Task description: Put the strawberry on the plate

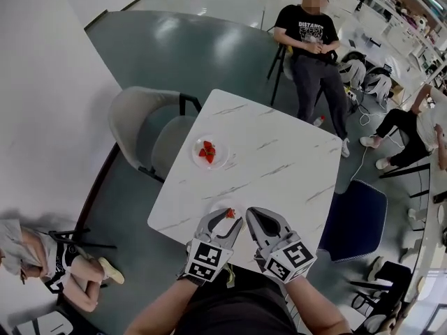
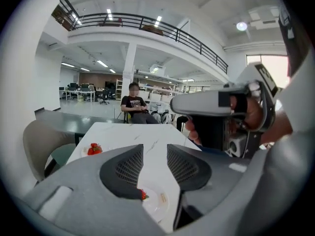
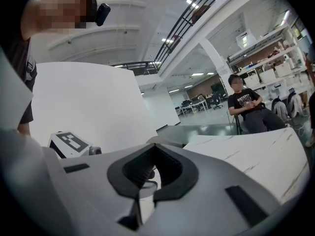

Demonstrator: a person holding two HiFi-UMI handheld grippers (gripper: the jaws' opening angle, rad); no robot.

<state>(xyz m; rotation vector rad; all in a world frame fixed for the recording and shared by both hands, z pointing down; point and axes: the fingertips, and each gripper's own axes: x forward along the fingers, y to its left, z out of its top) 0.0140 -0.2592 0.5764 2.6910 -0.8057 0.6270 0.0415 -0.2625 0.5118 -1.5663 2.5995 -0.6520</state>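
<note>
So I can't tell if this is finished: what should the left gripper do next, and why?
Probably lift the left gripper straight up and away. Its jaws stand apart with nothing between them, and the strawberry already lies on the near plate, beside one jaw's tip.

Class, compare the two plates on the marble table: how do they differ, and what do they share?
The far plate holds several strawberries; the near plate shows only one strawberry. The far plate lies in the open by the left edge of the table; the near plate sits at the near edge, right under the open left gripper. Both are round and white.
</note>
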